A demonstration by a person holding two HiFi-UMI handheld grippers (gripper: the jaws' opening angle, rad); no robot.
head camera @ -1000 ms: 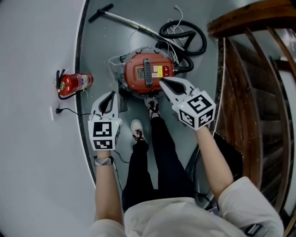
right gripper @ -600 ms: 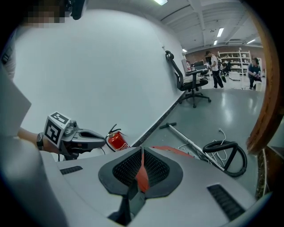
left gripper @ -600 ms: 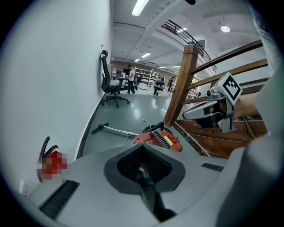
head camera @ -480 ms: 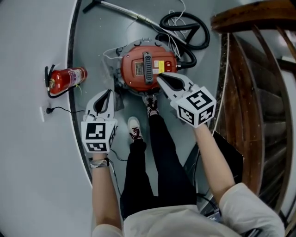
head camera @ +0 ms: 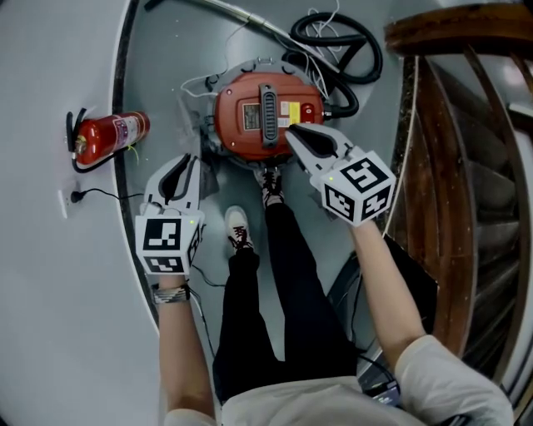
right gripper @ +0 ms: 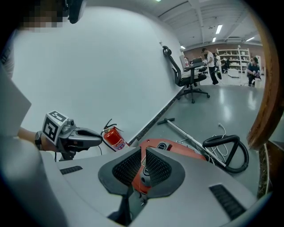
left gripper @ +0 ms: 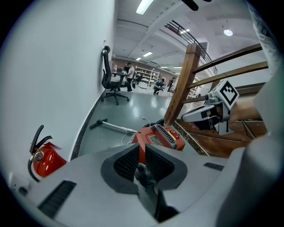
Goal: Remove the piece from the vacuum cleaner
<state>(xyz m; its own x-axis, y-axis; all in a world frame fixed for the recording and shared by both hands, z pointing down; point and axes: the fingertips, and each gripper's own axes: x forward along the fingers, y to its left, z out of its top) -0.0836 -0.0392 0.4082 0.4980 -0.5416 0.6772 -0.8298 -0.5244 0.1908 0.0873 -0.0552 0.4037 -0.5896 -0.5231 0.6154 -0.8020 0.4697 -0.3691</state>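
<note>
This looks like the approach, with nothing yet grasped; the next move probably calls for lowering onto the machine and picking out the piece, though which piece is meant I cannot tell; nearest, the left claw [head camera: 184,160] hangs over the floor [head camera: 166,58] beside the machine, its jaws just opened to a narrow gap with nothing between them; the right claw [head camera: 292,131] has its jaws closed and empty, tips over the near right edge of the red vacuum cleaner [head camera: 229,125], which sits on the floor ahead of the person's shoes [head camera: 238,226]; beyond lie its black hose [head camera: 366,58] and wand [head camera: 241,15].
</note>
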